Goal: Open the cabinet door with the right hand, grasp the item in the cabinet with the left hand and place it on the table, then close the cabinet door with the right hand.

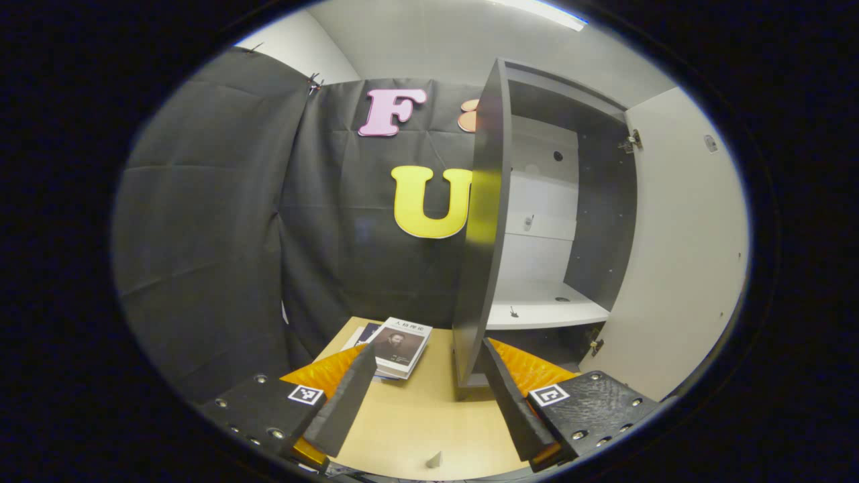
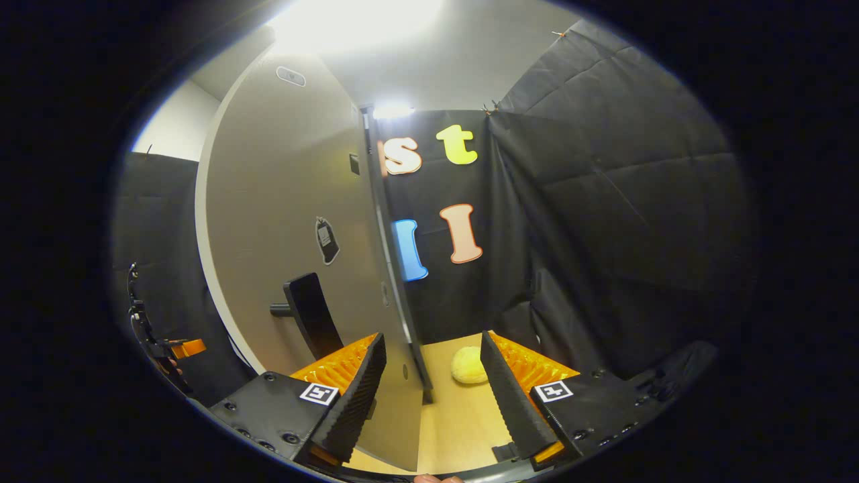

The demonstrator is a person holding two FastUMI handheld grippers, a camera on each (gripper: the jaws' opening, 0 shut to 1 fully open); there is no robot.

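Cabinet [image 1: 537, 221] seen in left gripper view with door [image 1: 678, 255] swung wide right, white shelf [image 1: 547, 310] inside; left gripper [image 1: 429, 402] spread open, holding nothing, above wooden table [image 1: 429, 416] near books [image 1: 401, 345]. In right gripper view, right gripper [image 2: 429, 392] open, straddling door edge, handle [image 2: 309, 315] left, yellow item [image 2: 468, 365] on table.

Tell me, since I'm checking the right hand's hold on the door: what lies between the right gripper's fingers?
In the right gripper view, the free edge of the open cabinet door stands between the right gripper's spread fingers, neither visibly pressing it.
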